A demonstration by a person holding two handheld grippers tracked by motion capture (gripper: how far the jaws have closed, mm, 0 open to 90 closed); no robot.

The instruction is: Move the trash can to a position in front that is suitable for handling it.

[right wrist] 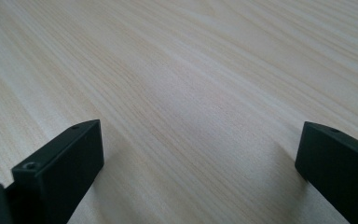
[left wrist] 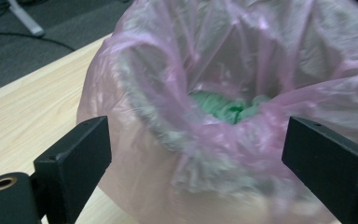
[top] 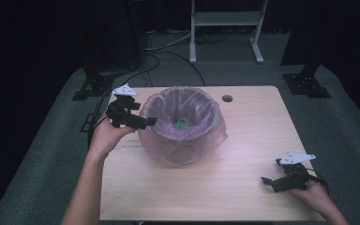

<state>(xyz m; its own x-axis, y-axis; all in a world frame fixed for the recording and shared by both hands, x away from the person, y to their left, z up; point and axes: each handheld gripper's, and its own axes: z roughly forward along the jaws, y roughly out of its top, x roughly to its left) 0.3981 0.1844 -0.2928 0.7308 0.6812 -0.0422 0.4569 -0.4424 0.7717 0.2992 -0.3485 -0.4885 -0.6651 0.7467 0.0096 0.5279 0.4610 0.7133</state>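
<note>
A bin (top: 182, 125) lined with a pink plastic bag (left wrist: 223, 70) stands just above the centre of the surface (top: 206, 187). The left claw (top: 151, 121) hovers at its nine o'clock rim, spread wide, probably lining up to pinch the bag's folded edge. The right claw (top: 268, 182) rests spread and empty at four o'clock, likely kept clear.

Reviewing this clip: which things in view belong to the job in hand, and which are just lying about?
In the job:
- pink bag lining the bin
- green scrap inside it
- left gripper, jaws open at the bag's edge

Just about:
- right gripper, open, idle on the table
- table hole
- white stand and cables on the floor behind
</note>
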